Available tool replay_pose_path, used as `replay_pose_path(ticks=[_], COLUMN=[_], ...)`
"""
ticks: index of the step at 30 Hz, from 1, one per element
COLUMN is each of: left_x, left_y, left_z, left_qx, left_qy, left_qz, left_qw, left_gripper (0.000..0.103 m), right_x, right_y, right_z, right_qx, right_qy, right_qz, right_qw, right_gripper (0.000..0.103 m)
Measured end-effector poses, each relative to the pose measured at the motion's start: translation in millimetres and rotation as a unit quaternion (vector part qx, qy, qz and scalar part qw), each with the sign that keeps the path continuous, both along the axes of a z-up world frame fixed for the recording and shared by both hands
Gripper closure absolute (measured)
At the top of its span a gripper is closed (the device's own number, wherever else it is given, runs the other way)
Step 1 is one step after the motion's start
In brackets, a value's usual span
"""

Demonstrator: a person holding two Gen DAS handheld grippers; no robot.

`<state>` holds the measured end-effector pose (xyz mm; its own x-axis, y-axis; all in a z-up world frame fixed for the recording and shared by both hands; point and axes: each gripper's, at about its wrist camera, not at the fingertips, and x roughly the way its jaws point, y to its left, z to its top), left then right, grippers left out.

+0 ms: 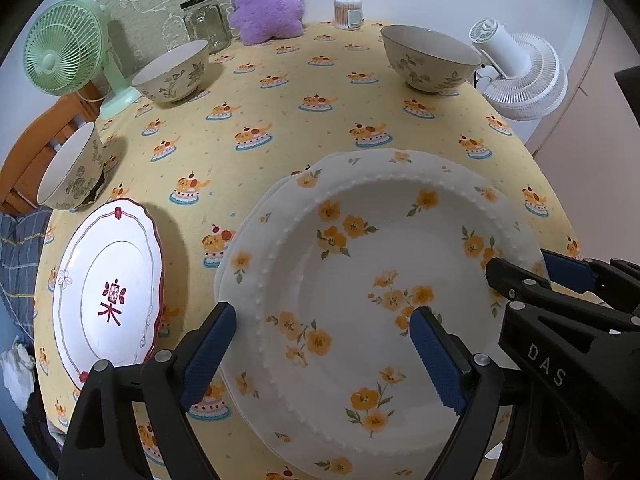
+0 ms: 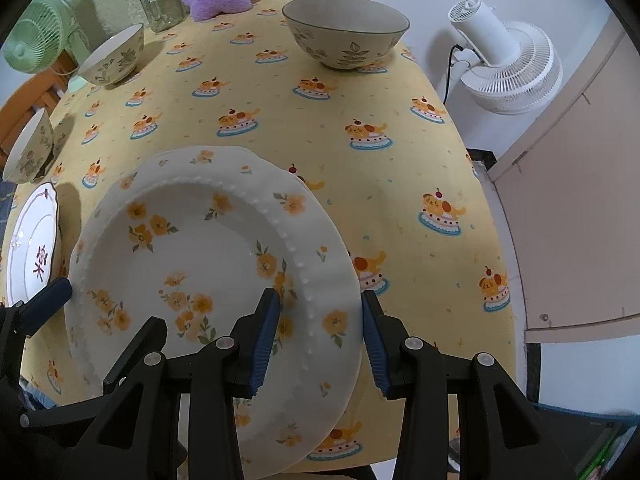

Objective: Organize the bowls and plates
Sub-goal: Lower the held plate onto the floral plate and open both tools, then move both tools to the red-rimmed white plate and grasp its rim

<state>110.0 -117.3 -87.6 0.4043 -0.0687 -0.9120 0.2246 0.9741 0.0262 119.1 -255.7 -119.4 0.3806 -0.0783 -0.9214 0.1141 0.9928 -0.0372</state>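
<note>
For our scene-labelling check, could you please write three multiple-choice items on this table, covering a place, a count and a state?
1. Where does the red-rimmed plate lie relative to the yellow-flowered plate in the left wrist view?
A. left of it
B. right of it
C. on top of it

2. How many bowls stand on the tablecloth?
A. one
B. three
C. five

3. How does the right gripper stand at the flowered plate?
A. far away, above a bowl
B. astride its rim
C. inside a jar

Answers: 1 A, it sits near the left table edge. 2 B, three floral bowls show. 3 B, one finger lies over the plate, the other outside.
</note>
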Motion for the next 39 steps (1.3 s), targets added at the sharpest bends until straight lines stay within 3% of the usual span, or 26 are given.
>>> replay_pose_path(ticks=[8, 15, 25, 33, 39], left_x=[1, 1, 2, -2, -5], left_y=[11, 29, 66, 87, 112], left_z=[10, 27, 53, 71, 74], left_qx=[-0.025, -0.042, -0.057, -0.058, -0.048], left_qy=[0.003, -0.015, -0.044, -0.077, -0.09], left_qz=[-0.006, -0.017, -0.011, 0.031, 0.092], left_qw=[0.9997, 0.9989, 0.9973, 0.9949, 0.9905], left_gripper=[0.014, 0.014, 0.012, 0.012, 0.012], right_x=[-1, -9, -18, -17, -10], right_y=[-2, 14, 47, 70, 89], right_z=[5, 28, 61, 84, 89], right_qx=[0.013, 0.012, 0.006, 0.015, 0.032], right_qy=[-0.003, -0.04, -0.091, -0.131, -0.152], right_qz=[-0.019, -0.017, -0.04, -0.011, 0.028], right_qw=[1.0, 0.999, 0.995, 0.991, 0.987], right_gripper=[0.056, 0.04, 0.031, 0.03, 0.03])
